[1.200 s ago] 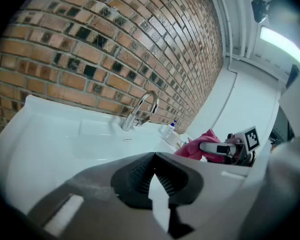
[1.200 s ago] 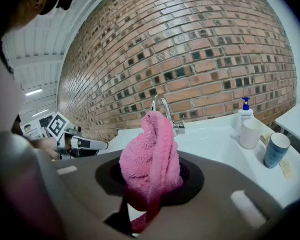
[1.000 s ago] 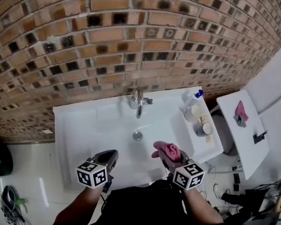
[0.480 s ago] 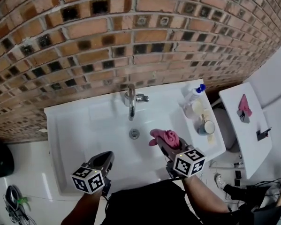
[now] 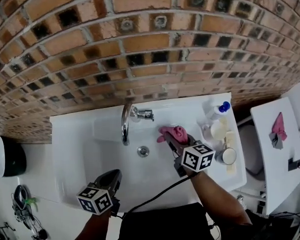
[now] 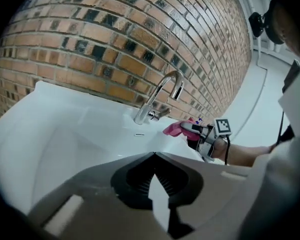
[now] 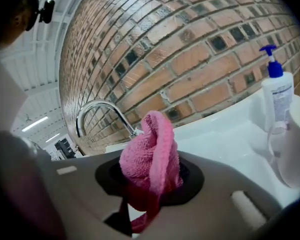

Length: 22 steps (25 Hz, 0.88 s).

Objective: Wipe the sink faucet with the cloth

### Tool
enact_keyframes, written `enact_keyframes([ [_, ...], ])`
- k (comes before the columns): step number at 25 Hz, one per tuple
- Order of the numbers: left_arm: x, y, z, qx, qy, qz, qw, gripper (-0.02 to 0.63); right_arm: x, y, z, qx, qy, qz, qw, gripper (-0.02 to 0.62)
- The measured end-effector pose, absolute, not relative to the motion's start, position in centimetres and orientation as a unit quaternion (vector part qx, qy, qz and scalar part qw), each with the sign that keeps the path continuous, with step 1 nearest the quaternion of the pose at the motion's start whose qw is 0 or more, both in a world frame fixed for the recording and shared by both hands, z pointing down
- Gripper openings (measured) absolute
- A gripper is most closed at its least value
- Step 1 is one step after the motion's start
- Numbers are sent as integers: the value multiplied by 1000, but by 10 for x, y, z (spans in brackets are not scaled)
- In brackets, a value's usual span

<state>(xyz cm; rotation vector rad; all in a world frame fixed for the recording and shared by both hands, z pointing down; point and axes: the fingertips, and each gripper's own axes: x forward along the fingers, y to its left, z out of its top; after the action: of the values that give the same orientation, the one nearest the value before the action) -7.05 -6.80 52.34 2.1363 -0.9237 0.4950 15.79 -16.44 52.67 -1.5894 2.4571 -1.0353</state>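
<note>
right gripper [image 7: 150, 186]: fingers pinching a pink cloth [image 7: 151, 151], which bunches up and stands out past the fingertips, a tail hanging below them. in the head view the same gripper [image 5: 171, 140] holds the cloth [image 5: 175, 132] over the basin just right of the faucet [image 5: 124, 126], near its side handle and apart from it. left gripper [image 6: 155, 181]: fingers pressed together, nothing between them; in the head view it [image 5: 114, 178] hangs at the sink's near rim, in front of the faucet and well apart from it. faucet: chrome, curved spout over the drain, standing on the back ledge of a white sink [image 5: 79, 144]. pump bottle [image 5: 216, 111], white with a blue top, on the ledge to the faucet's right, beyond the cloth. brick wall [image 5: 139, 44] rises right behind the faucet.
</note>
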Motion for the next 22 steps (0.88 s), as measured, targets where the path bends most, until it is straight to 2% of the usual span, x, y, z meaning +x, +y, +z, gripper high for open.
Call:
enact_keyframes([
  [7,-41,-68,535,820,-366,226,379,6,165,-235,547,-458,807,-370,38,121],
  [22,-33,-63,548,809,-363,257,385,6,140,-281,548,-371,765,-484,209,121],
])
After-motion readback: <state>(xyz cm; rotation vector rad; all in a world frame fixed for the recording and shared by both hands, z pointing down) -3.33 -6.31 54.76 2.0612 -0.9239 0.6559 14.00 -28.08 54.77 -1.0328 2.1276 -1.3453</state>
